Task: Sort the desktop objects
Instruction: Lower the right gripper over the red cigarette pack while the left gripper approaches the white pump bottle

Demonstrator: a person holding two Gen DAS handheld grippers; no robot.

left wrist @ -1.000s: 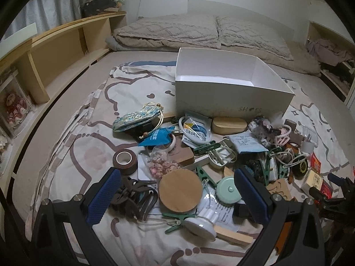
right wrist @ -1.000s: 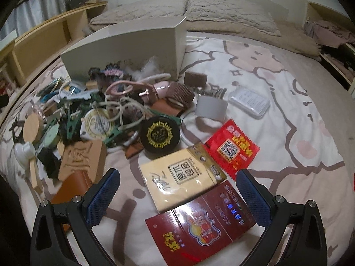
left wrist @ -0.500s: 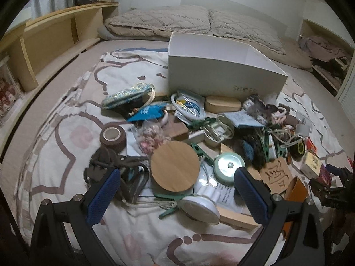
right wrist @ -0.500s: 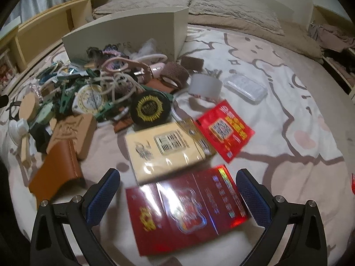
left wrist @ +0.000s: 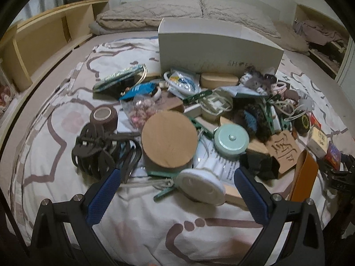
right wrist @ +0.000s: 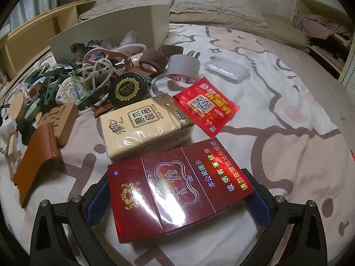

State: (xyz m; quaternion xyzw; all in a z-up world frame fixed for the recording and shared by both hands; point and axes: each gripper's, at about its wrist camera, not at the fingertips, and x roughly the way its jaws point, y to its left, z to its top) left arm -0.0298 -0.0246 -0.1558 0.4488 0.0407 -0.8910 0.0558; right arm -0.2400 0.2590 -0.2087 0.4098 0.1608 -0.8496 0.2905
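Over the last second the right gripper (right wrist: 177,196) advanced, wide-open jaws now straddling the red cigarette pack (right wrist: 177,190), likely first pick; left gripper (left wrist: 177,190) open, empty.

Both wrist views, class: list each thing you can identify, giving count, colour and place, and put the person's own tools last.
Box: 1, white, behind the pile.
Round lid: 1, tan wood, front of the pile.
Round tin: 1, mint green, right of the lid.
Tape roll: 1, brown, left of the pile.
Cigarette pack: 1, dark red, between the right fingers.
Tissue pack: 1, cream, behind the cigarette pack.
Sachet: 1, red, right of the tissue pack.
Leather case: 1, orange-brown, left of the tissue pack.
Left hand-held gripper: 1, black with blue pads, open before the pile.
Right hand-held gripper: 1, same colours, open around the cigarette pack.
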